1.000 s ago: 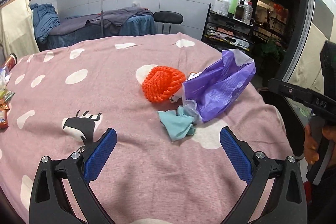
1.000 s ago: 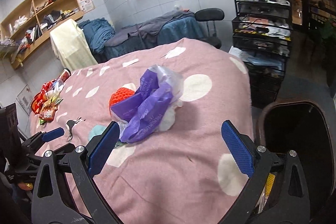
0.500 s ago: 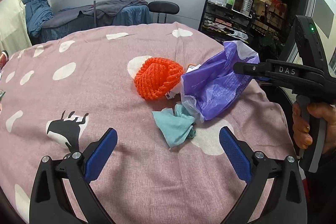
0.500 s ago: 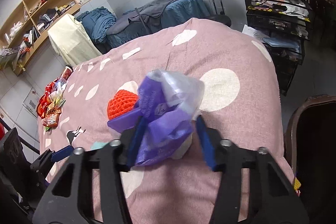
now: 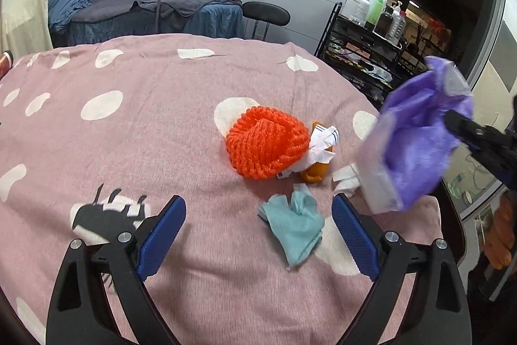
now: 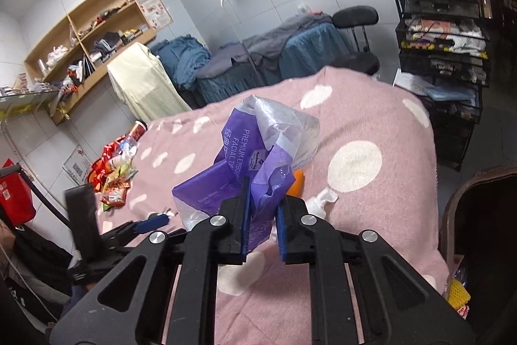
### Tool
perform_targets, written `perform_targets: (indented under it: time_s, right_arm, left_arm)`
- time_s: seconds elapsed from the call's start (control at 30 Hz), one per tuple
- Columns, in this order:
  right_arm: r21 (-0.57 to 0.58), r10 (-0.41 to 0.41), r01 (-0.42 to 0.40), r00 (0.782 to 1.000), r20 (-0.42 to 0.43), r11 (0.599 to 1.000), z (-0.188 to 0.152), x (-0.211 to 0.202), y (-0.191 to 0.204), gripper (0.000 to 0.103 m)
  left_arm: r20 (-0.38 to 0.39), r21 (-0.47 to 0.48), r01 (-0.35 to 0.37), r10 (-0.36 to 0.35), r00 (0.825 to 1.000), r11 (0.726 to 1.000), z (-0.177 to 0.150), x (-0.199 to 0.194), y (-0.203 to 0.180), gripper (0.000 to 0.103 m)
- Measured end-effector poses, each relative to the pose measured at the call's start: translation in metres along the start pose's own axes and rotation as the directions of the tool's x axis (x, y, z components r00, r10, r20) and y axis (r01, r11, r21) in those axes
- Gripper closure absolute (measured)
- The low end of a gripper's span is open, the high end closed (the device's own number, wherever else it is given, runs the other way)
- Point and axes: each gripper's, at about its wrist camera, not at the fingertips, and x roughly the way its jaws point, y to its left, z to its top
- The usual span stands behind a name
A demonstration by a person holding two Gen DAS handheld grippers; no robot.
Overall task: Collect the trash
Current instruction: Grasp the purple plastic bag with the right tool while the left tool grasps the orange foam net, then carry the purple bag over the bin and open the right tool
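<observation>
pink cloth with white spots (image 5: 135, 125) covers the table, and most of the litter on it sits right of centre in the left wrist view. at the lower middle of that view the left claw (image 5: 258, 235) hangs above the cloth, its jaws closing a little from their widest but with nothing pinched; a second ago they were fully spread and the teal rag (image 5: 295, 227) lay further ahead, whereas now it lies between the blue pads, just inside the right one. just above it, at centre, sit the orange net ball (image 5: 266, 146), some crumpled white paper (image 5: 321, 144) and a small orange thing (image 5: 315, 173) that is partly hidden.

at the right edge the big change shows: the purple plastic wrapper (image 5: 416, 144), which lay on the cloth beside the net ball a second ago, is now lifted clear of the table. in the right wrist view the right claw (image 6: 261, 215), wide open a second ago, is closing on the wrapper's lower folds, pads pressing the plastic at lower centre.

a dark bin (image 6: 478, 235) opens at the lower right of that view, so the first piece looks ready to go in, with the rag likely the left claw's target.
</observation>
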Motion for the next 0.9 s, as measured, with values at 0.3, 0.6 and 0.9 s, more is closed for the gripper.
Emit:
perform_targets:
  time_s: [0.3,0.6,0.9]
  right_arm:
    - [0.025,-0.098,0.096,0.990,0.103,0.995,0.000,-0.047,-0.020,0.089]
    - [0.108,-0.149,0.138,0.983,0.107,0.985,-0.013,-0.066,-0.051,0.089]
    - [0.155,-0.164,0.143,0.978,0.129,0.978,-0.027,-0.079,-0.066,0.089]
  left_arm:
    - [-0.061,0.077,-0.007,0.012,0.998,0.997,0.032,0.044,-0.018,0.022]
    - [-0.130,0.144,-0.026,0.045,0.990,0.989,0.041,0.078,-0.031,0.067]
    - [0.013,0.029,-0.051,0.051,0.999,0.998,0.029,0.023,-0.010,0.077]
